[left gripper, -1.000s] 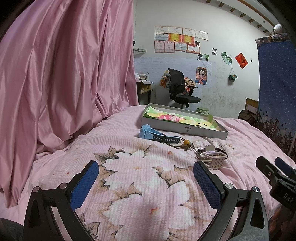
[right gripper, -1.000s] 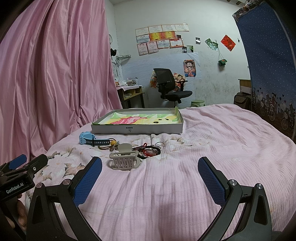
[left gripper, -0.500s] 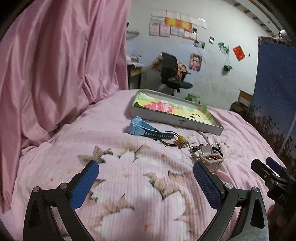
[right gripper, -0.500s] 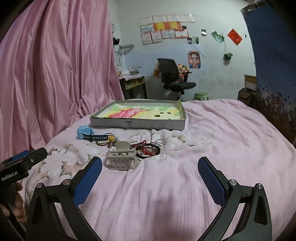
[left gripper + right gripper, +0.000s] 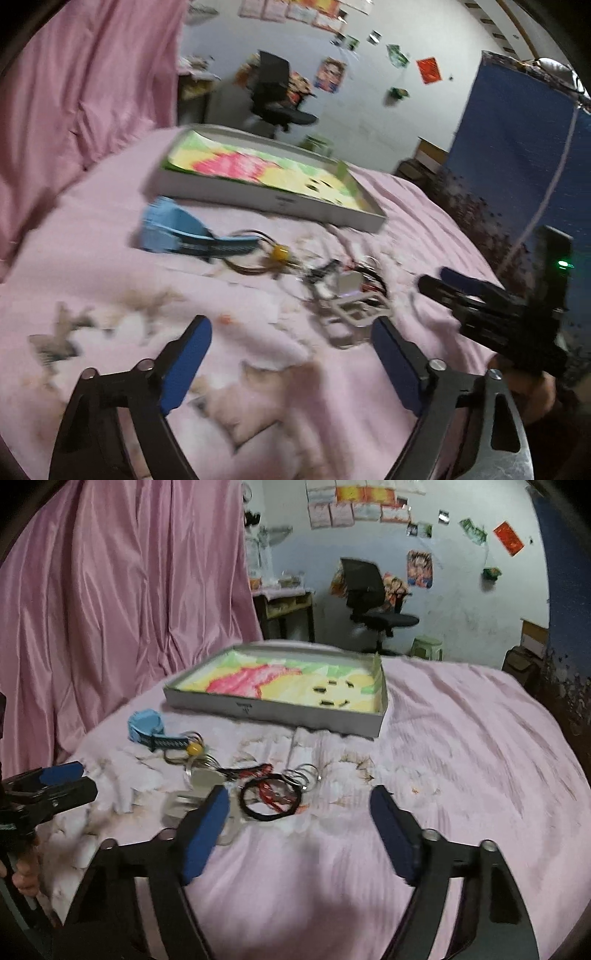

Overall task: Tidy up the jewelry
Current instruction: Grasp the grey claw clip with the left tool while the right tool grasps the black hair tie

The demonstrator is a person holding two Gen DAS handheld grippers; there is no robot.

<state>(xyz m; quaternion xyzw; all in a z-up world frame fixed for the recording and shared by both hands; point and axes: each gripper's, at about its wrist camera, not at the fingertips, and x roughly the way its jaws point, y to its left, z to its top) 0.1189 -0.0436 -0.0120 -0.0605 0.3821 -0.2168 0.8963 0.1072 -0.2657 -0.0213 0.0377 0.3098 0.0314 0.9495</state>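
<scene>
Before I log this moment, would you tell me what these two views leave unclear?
- Hair clip: in the right wrist view its right part is hidden behind the right gripper's blue finger; in the left wrist view it is smeared by motion blur.
- Small dark pieces in the tray: too small to identify.
- Tangle beside the black hair tie: blurred, so separate items cannot be counted.
- Left gripper: open, holding nothing.

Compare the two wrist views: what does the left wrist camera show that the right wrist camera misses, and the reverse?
Left wrist only: the right hand-held gripper seen from the side, and a blue patterned hanging.

Right wrist only: the left hand-held gripper at the frame's left edge, a black hair tie, and coiled silver rings.

Both: the open tray, blue watch, yellow bead, grey hair claw, pink bedspread and office chair.
</scene>
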